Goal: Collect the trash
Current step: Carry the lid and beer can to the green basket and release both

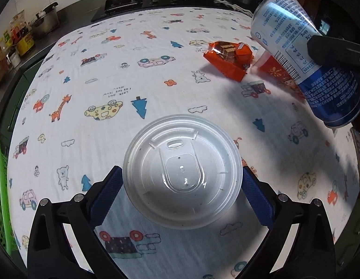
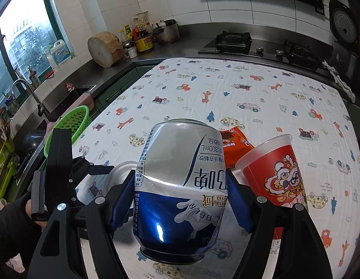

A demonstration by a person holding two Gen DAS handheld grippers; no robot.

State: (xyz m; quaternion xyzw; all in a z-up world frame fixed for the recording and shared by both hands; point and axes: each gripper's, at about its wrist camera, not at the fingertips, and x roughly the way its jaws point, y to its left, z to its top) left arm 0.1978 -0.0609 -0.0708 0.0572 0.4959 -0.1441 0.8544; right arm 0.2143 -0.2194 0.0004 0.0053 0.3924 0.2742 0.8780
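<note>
Beside the green basket [image 2: 70,125] at the edge of the patterned tablecloth [image 1: 115,69], midway through the collecting: one piece of trash in hand, another about to be taken, two more lying loose. Right gripper [image 2: 180,200] clamped on the blue and silver beer can [image 2: 180,186], blue pads pressed into both sides, wall of the can dented at the grip line, can lifted clear of the cloth and tilted. Left gripper [image 1: 182,186] spread as wide as it goes, straddling the clear plastic lid [image 1: 182,172], lid flat on the cloth between the pads, rim close to each pad but, as far as can be judged, not yet squeezed. Farther from the basket than the lid, an orange snack wrapper [image 1: 228,58] crumpled on the cloth, and just past it a red paper cup [image 2: 273,174] lying on its side, both untouched. Next move, by judgement: closing on the lid's rim, gently, since thin plastic of that kind will likely flex or pop out under a hard pinch; then lifting level and carrying it toward the basket. Same destination probable for the can, with the grip kept firm enough against slipping on the smooth metal. Inside of the basket not visible from either view, so its contents cannot be told.
</note>
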